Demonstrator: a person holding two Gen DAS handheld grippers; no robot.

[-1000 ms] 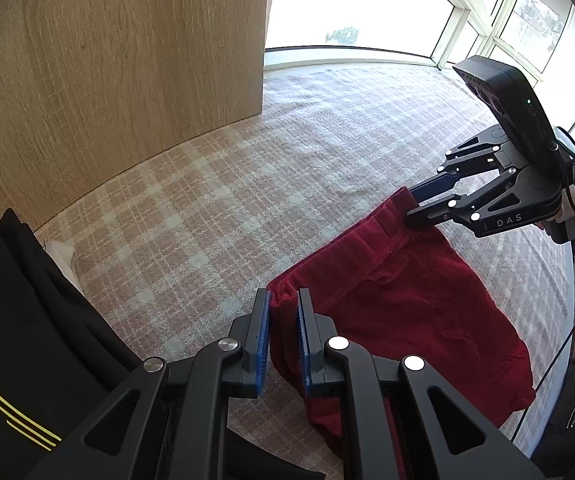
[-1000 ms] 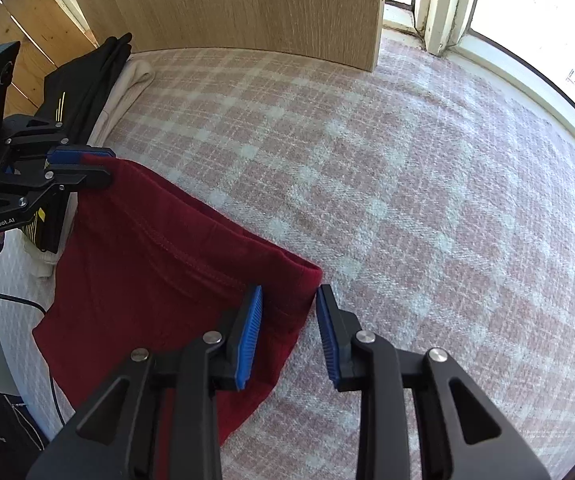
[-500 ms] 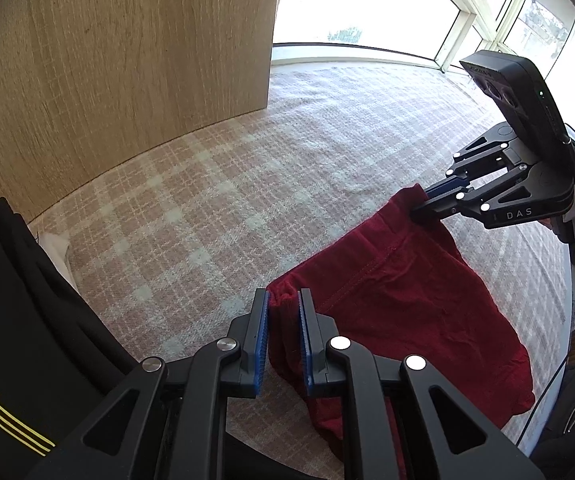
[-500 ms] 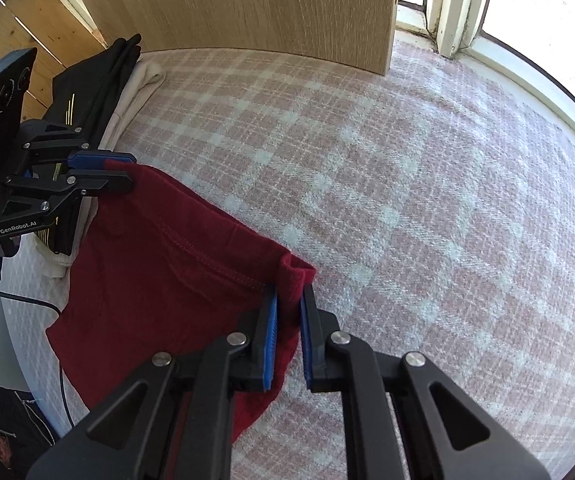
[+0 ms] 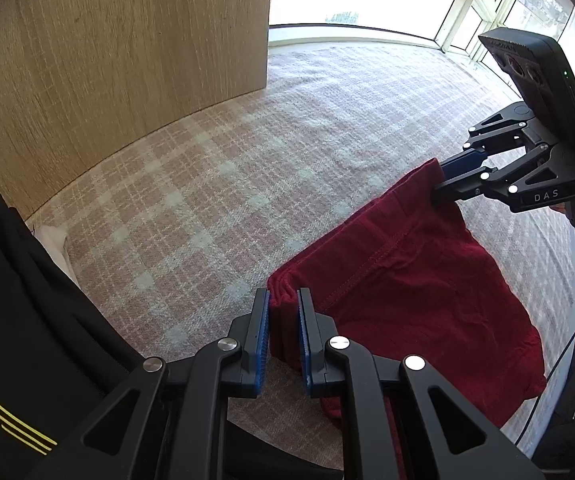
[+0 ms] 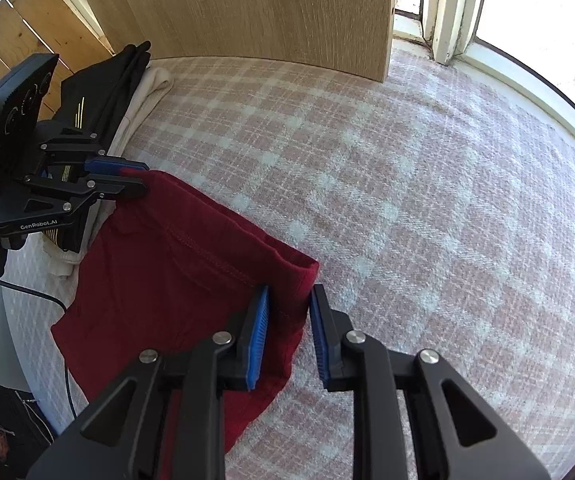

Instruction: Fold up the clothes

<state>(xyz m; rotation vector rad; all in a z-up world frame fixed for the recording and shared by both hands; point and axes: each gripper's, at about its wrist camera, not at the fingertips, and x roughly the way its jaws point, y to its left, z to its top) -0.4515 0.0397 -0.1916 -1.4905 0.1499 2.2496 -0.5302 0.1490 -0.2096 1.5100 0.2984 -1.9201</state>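
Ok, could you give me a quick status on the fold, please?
Left gripper and right gripper both shut on corners of red garment. Garment hangs between them over plaid cover. Black clothes pile beside, not blocking.

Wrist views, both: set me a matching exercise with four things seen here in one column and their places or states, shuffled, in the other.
Column A
1. red garment
2. black garment
3. cream garment
4. wooden panel

Column B
a. lies under another garment in the side pile
b. stands upright behind the plaid cover
c. pinched at one corner by the left gripper, at another by the right gripper
d. top of the side pile, with yellow stripes

Pairs: 1-c, 2-d, 3-a, 4-b
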